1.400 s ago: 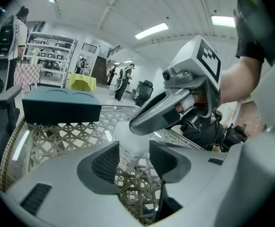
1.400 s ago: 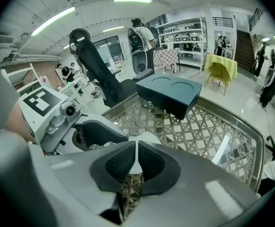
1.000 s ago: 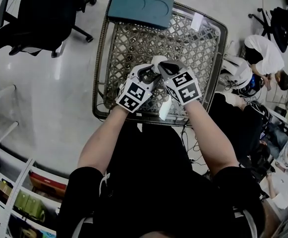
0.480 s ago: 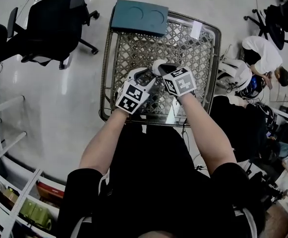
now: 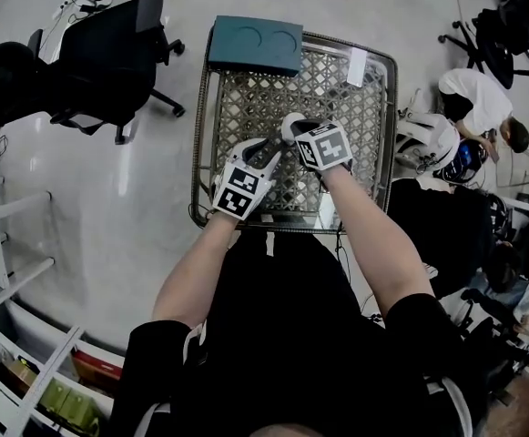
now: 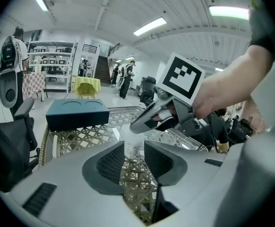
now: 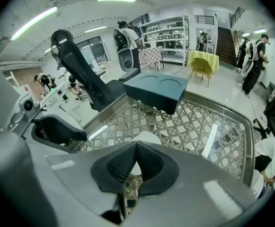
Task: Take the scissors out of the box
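The person works over a lattice-topped table (image 5: 237, 98), at whose far edge the teal box (image 5: 256, 44) sits shut, its lid pressed with two round hollows. On the person's side of the teal box, above the middle of the weave, the right gripper (image 7: 136, 148) is clenched on a small white object (image 7: 146, 137). Its pads meet over the piece and hold it up, apparently clear of the weave. Held so, the object hangs in the open where the other tool can come at it. The left gripper (image 6: 134, 145) faces it from the left, also on the person's side of the teal box, and its jaws have just been closing. The lower end of the white object stands in the gap between them, yet the pads look apart from it, so this gripper reads as released and not yet gripping. The likely reason for the pairing is that one tool steadies the piece while the other opens it or pulls something from it. No scissors show in any view. If they are here they are hidden, and whether inside the white object or under the teal box's lid cannot be told. A white card (image 5: 356, 66) lies just right of the teal box, and another white strip (image 5: 328, 213) lies well away from it at the near rim, neither close to a gripper. Judged from this, the task is at an early stage, with nothing drawn out so far.
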A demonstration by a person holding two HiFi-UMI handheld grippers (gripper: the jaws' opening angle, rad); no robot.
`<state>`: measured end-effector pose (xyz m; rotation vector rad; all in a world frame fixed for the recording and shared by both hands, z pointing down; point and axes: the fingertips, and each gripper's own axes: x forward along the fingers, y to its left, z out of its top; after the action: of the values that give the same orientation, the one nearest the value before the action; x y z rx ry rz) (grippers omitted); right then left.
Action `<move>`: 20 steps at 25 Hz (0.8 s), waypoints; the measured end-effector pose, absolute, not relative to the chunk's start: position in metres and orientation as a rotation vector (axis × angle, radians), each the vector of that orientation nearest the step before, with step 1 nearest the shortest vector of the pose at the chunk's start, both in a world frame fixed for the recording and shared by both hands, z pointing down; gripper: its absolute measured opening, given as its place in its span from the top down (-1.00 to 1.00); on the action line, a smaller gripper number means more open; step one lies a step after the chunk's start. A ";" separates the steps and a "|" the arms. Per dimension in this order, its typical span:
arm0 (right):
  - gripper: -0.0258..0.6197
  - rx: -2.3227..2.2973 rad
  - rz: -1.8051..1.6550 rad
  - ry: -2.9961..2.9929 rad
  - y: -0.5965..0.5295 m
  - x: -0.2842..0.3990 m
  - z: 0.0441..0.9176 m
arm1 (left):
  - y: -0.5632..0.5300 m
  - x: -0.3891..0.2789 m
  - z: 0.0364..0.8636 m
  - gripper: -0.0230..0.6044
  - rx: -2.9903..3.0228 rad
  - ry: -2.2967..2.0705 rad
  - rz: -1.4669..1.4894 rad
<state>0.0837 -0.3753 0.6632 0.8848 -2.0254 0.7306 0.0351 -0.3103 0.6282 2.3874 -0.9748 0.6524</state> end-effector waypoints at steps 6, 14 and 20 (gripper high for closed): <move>0.89 0.933 0.742 -2.007 -0.377 0.087 0.663 | -0.297 0.027 0.636 0.53 2.364 -0.983 0.658; 0.88 0.925 0.583 -1.962 -0.374 0.086 0.667 | -0.290 0.017 0.621 0.53 2.352 -1.021 0.621; 0.89 1.109 0.744 -2.158 -0.368 0.096 0.611 | -0.296 0.003 0.587 0.56 2.374 -1.051 0.594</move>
<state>0.0963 -0.3683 0.6113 1.1094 -2.1577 0.7436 0.0025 -0.2964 0.5867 2.3737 -1.0510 0.5938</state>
